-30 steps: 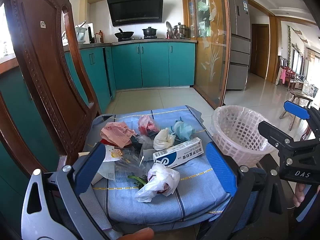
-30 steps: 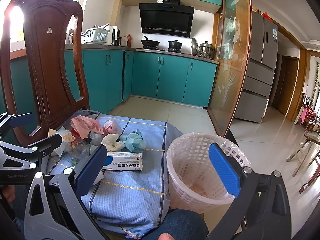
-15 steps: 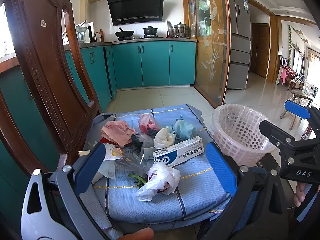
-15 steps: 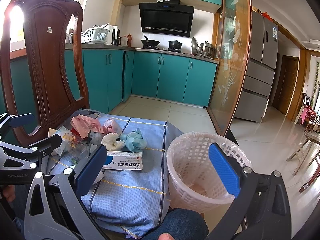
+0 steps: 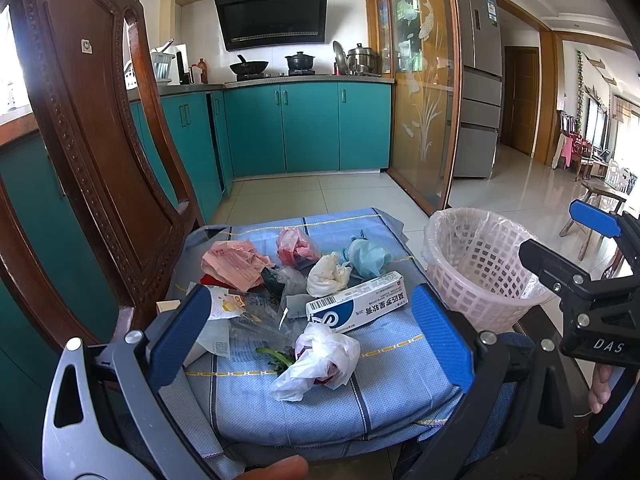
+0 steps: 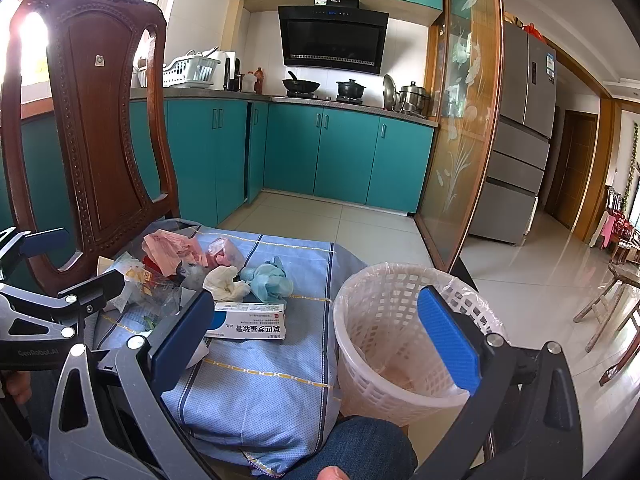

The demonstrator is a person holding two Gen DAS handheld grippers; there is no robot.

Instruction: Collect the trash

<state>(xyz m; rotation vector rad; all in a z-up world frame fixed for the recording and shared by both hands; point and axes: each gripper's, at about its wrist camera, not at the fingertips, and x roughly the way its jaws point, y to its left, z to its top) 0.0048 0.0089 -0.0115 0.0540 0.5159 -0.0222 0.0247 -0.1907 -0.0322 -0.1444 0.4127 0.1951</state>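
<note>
Trash lies scattered on a blue cloth (image 5: 392, 384) (image 6: 272, 376) over a chair seat: a white and blue carton (image 5: 356, 304) (image 6: 250, 326), a white plastic bag (image 5: 320, 356), a white tissue wad (image 5: 326, 274) (image 6: 226, 282), a teal wad (image 5: 370, 256) (image 6: 270, 282), pink wrappers (image 5: 232, 262) (image 6: 172, 248) and clear film (image 5: 256, 316). A lined pink mesh basket (image 5: 480, 264) (image 6: 392, 336) stands at the cloth's right. My left gripper (image 5: 308, 340) hangs open above the white bag, holding nothing. My right gripper (image 6: 316, 336) is open over the gap between carton and basket.
The carved wooden chair back (image 5: 92, 152) (image 6: 92, 128) rises at the left. Teal kitchen cabinets (image 5: 304, 132) and a glass partition (image 5: 424, 92) stand beyond a tiled floor (image 6: 520, 280). A person's knee in jeans (image 6: 360, 448) sits under the right gripper. Wooden furniture (image 6: 616, 304) stands far right.
</note>
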